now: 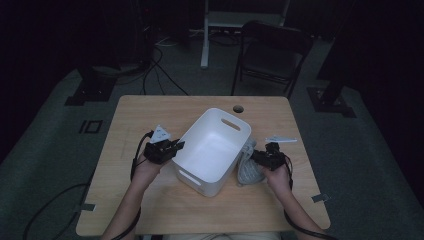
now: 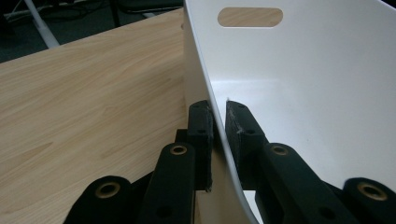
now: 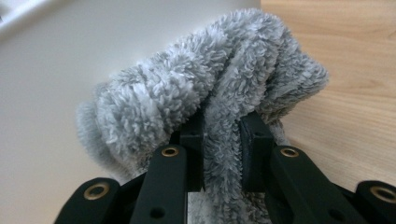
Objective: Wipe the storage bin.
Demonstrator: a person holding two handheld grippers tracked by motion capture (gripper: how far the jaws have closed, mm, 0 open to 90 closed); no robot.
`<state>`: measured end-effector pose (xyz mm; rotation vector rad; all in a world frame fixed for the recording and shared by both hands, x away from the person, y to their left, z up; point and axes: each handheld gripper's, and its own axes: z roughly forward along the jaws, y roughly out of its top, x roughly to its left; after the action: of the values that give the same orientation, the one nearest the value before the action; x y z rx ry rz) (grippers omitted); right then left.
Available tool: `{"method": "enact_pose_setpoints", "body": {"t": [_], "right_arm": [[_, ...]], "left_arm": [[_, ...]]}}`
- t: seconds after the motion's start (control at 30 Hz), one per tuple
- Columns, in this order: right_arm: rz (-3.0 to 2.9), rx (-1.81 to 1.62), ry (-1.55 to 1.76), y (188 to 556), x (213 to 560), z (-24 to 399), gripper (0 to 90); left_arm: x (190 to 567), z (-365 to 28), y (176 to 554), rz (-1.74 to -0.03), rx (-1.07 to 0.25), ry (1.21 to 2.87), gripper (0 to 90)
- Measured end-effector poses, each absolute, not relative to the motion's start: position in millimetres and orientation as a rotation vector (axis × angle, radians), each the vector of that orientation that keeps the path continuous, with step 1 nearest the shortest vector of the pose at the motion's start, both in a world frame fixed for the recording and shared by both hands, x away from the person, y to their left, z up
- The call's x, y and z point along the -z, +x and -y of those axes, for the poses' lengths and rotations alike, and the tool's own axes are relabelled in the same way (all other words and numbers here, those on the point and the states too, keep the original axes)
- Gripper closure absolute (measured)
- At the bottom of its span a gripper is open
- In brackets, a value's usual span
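left hand-held gripper (image 1: 176, 146), left of centre in the high view: pinching the near-left wall of the white bin (image 1: 212, 150). left gripper view confirms it, one pad outside the wall, one pad inside, thin white rim (image 2: 219, 135) sandwiched between them, pads (image 2: 201, 126) pressed onto it

bin sits mid-desk, rotated so its corners point toward the top and bottom of the frame. slot handle (image 1: 230, 124) on the far wall near the top, another slot on the near wall at the lower end. inside looks bare white. same slot shows at the top of the left gripper view (image 2: 250, 17) with wood visible through it

right hand-held gripper (image 1: 254, 156), right of centre in the high view: clamped on a grey fluffy cloth (image 1: 248, 167). right gripper view: fold of the cloth (image 3: 224, 93) squeezed between the two pads, rest bunched up above the jaws and hanging down below them

cloth location: just outside the bin's right wall, touching or nearly touching it, lower part resting on the desk (image 1: 150, 200). in the right gripper view the white bin wall (image 3: 56, 84) fills the left half behind the cloth, wood at the right edge

both forearms come in from the bottom edge. cables trail from each gripper. dark folding chair (image 1: 272, 50) beyond the desk at top centre, room otherwise dim
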<state>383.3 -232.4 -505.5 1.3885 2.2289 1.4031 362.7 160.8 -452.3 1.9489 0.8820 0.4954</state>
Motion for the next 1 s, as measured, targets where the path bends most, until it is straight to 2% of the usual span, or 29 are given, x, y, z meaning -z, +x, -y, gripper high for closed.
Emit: {"method": "enact_pose_setpoints", "body": {"t": [0.53,1.0], "right_arm": [[-2.296,-1.290,1.449,393.8,529.6,227.4,74.8],[-2.231,-1.540,1.323,369.6,473.7,233.4,74.7]], "left_arm": [[452.3,-159.6,362.5,-0.892,-0.501,1.946,80.8],[452.4,-158.4,362.6,-0.896,-0.501,1.942,80.3]]}}
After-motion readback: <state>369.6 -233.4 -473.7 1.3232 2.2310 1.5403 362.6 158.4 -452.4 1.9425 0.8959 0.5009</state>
